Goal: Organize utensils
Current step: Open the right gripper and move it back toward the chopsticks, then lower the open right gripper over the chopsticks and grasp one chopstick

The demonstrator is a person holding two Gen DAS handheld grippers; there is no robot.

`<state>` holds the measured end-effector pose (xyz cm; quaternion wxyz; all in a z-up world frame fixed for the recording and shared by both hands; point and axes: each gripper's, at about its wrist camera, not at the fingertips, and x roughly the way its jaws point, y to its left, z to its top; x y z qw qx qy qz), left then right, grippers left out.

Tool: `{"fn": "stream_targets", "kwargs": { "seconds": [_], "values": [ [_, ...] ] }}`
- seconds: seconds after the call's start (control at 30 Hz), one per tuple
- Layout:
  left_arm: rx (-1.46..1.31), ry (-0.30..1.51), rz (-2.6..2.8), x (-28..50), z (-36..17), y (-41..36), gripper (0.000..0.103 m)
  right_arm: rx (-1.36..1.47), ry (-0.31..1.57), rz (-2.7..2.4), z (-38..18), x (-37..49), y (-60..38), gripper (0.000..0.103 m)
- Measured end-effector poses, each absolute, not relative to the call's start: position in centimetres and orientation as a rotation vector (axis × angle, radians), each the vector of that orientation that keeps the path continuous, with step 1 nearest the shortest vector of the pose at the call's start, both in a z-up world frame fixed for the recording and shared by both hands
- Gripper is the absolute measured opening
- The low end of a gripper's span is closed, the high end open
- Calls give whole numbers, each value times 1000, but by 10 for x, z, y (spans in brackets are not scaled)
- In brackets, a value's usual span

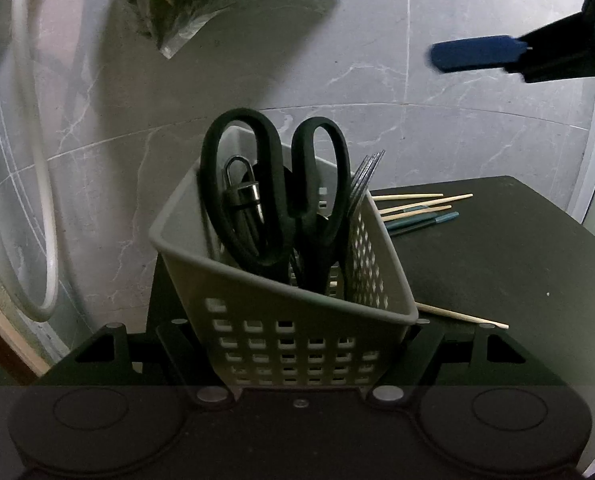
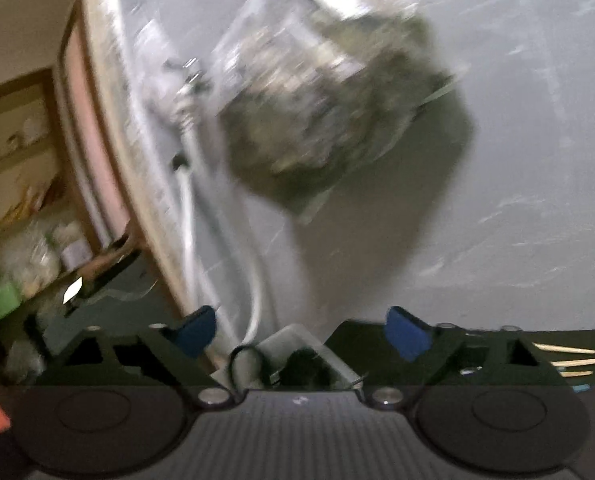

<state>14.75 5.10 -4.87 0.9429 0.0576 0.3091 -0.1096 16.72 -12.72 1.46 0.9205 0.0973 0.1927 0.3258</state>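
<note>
Over on the left, the left gripper (image 1: 301,344) has its fingers clamped on the white basket (image 1: 289,320), which holds one pair of scissors (image 1: 273,196), a padlock (image 1: 241,188) and a fork (image 1: 363,180). Rightward, about six chopsticks (image 1: 417,208) lie on the dark surface (image 1: 497,264) (some hidden). The right gripper (image 2: 301,332) hangs wide open, empty. I'd pinch one stick mid-length, then drop it in upright.

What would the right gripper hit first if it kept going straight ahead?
Probably the clear bag of greenish stuff hanging against the grey wall; the open right gripper points over the basket. Blur leaves depth uncertain.
</note>
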Motion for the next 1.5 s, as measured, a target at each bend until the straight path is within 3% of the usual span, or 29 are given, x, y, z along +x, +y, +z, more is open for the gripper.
{"fn": "stream_targets", "kwargs": {
  "seconds": [0.33,0.67,1.5],
  "values": [
    [114,641,-201,150,-48,48,77,365,523,340,-18,213,-187,103],
    [102,660,-148,149,-48,45,77,266,765,251,-86,296,-222,103],
    [78,688,-60,154,-46,43,77,468,835,490,-145,357,-189,101]
  ]
}}
